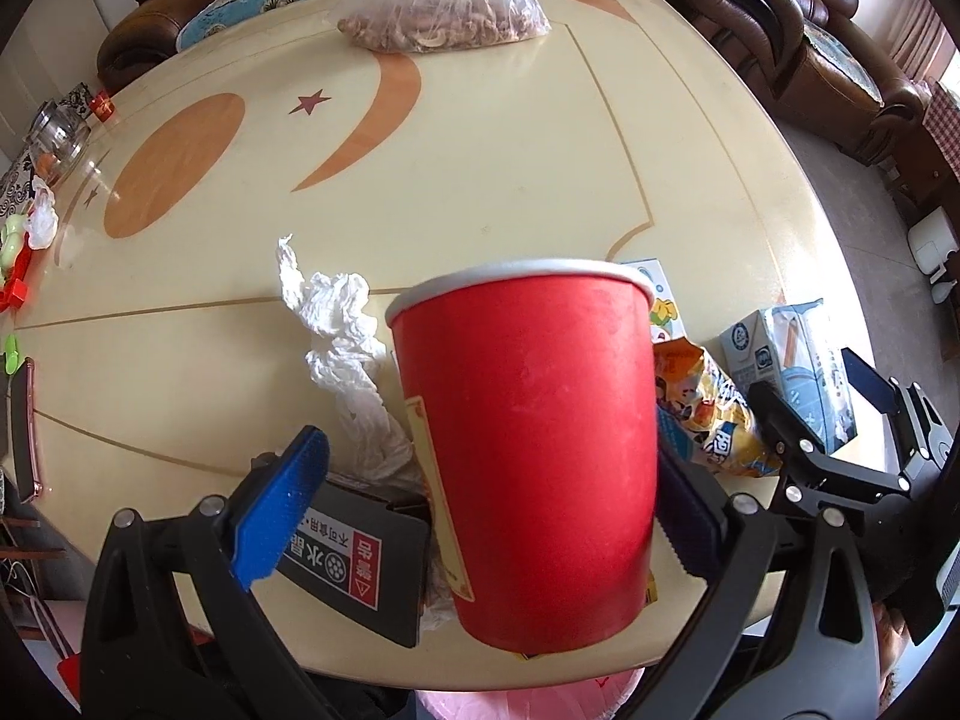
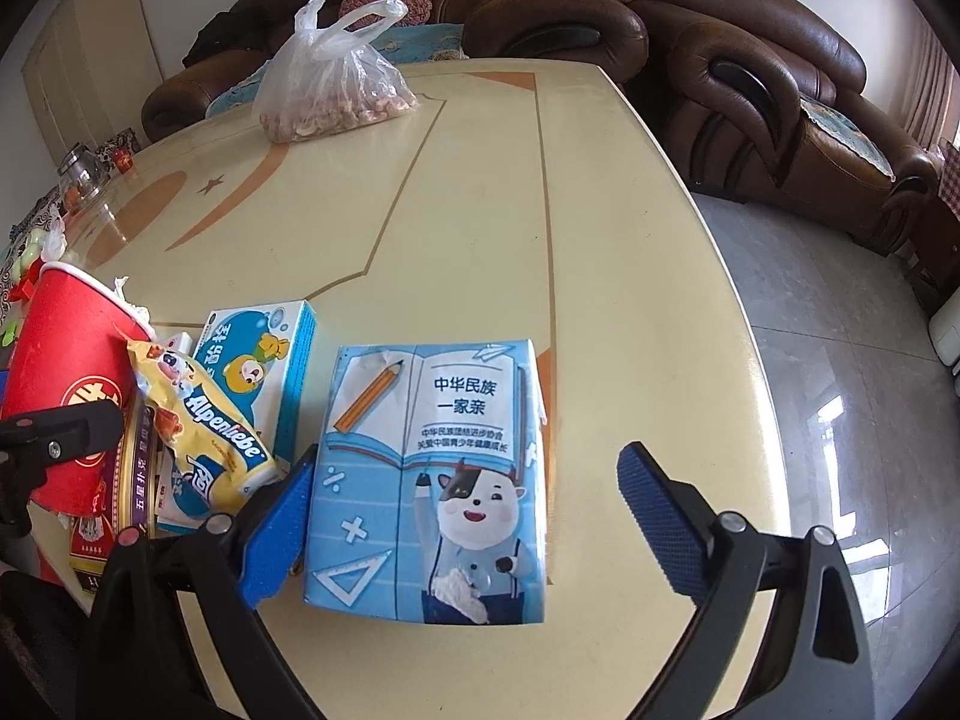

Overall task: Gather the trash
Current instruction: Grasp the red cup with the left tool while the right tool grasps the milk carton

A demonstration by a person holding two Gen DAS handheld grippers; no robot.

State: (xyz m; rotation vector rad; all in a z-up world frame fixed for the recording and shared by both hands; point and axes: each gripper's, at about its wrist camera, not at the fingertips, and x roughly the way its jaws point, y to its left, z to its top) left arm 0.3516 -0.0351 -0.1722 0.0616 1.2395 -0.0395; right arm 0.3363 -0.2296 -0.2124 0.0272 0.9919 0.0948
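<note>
A red paper cup [image 1: 528, 432] stands upright between the fingers of my left gripper [image 1: 492, 450]. The left blue pad [image 1: 282, 510] is apart from the cup; the right pad is mostly hidden behind it. The jaws stand open. A blue milk carton [image 2: 444, 480] lies flat on the table between the fingers of my right gripper [image 2: 471, 456], also open: the left pad sits close to the carton's edge, the right pad [image 2: 660, 522] well clear. Around the cup lie a crumpled tissue [image 1: 348, 360], a black packet [image 1: 354, 558], a yellow candy wrapper [image 2: 204, 426] and a small blue-and-white box [image 2: 264, 372].
The cream table [image 1: 420, 180] carries a plastic bag of nuts [image 2: 324, 90] at its far side and a glass jar [image 1: 60, 138] at the far left. A phone [image 1: 24, 426] lies at the left edge. Something pink [image 1: 528, 696] sits below the near edge. Brown sofas [image 2: 750, 90] stand behind.
</note>
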